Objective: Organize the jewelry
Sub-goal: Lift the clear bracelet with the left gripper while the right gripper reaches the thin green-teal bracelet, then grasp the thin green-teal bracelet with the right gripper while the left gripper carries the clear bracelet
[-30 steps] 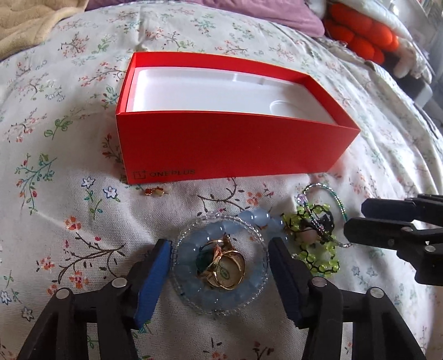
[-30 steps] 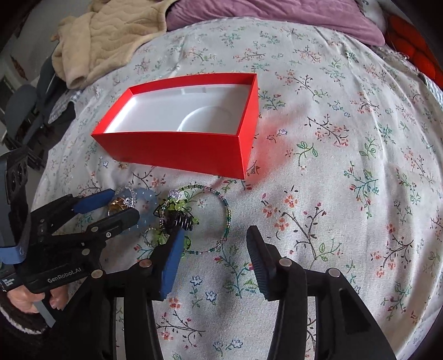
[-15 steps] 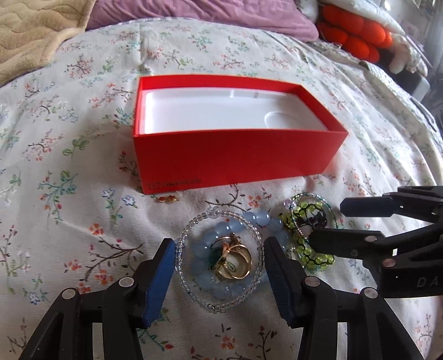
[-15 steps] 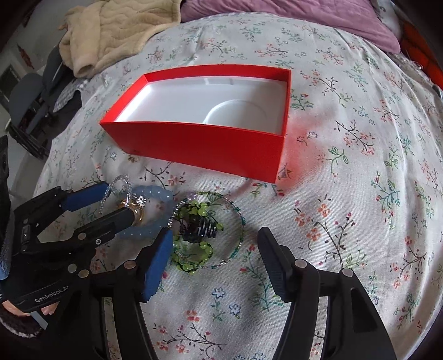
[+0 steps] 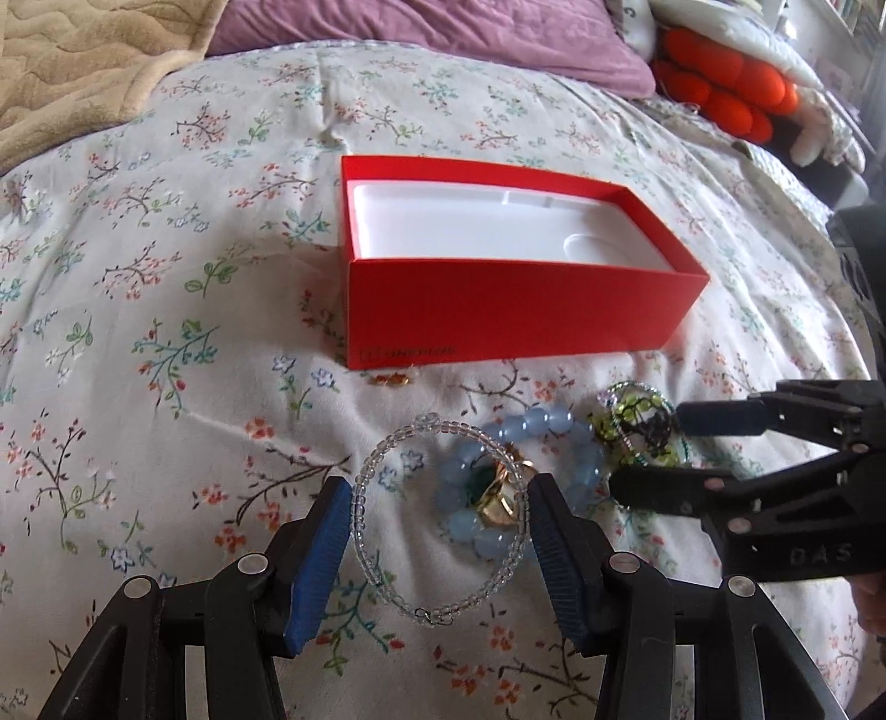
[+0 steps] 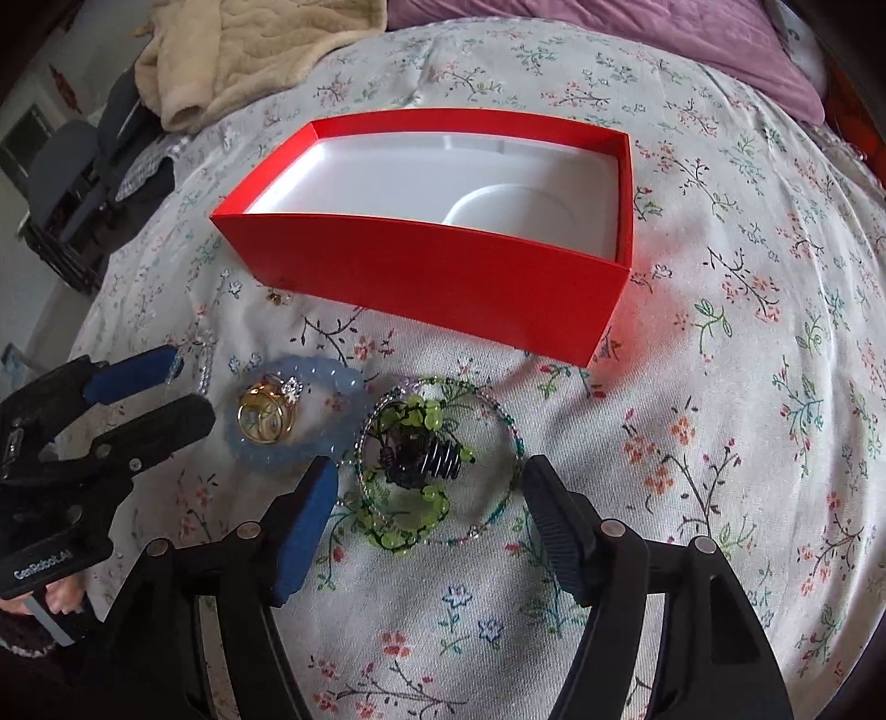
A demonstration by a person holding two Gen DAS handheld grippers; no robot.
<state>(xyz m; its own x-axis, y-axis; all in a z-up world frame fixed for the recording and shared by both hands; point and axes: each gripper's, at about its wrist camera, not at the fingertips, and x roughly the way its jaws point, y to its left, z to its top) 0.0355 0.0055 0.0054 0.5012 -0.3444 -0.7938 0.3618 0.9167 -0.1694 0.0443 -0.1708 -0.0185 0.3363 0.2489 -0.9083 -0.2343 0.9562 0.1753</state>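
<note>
An open red box [image 5: 515,310] with a white tray inside sits on the floral bedspread; it also shows in the right wrist view [image 6: 443,271]. In front of it lies a jewelry pile. A clear bead bracelet [image 5: 382,565] lies between the fingers of my open left gripper [image 5: 440,545]. A pale blue bead bracelet [image 5: 531,423] rings gold rings [image 5: 501,498], also seen in the right wrist view [image 6: 263,418]. My open right gripper [image 6: 426,515] straddles a green bead bracelet [image 6: 410,531], a black hair claw [image 6: 437,454] and a thin beaded necklace [image 6: 506,415].
A small gold earring [image 5: 394,379] lies by the box's front left corner. A beige blanket [image 5: 72,72] and a purple pillow [image 5: 432,27] lie at the back, an orange cushion [image 5: 725,83] at the back right. A dark chair [image 6: 72,183] stands beside the bed.
Both grippers have pulled back and up from the pile. The clear bracelet has been dragged left, off the blue bracelet. The right gripper now frames the green bracelet and hair claw.
</note>
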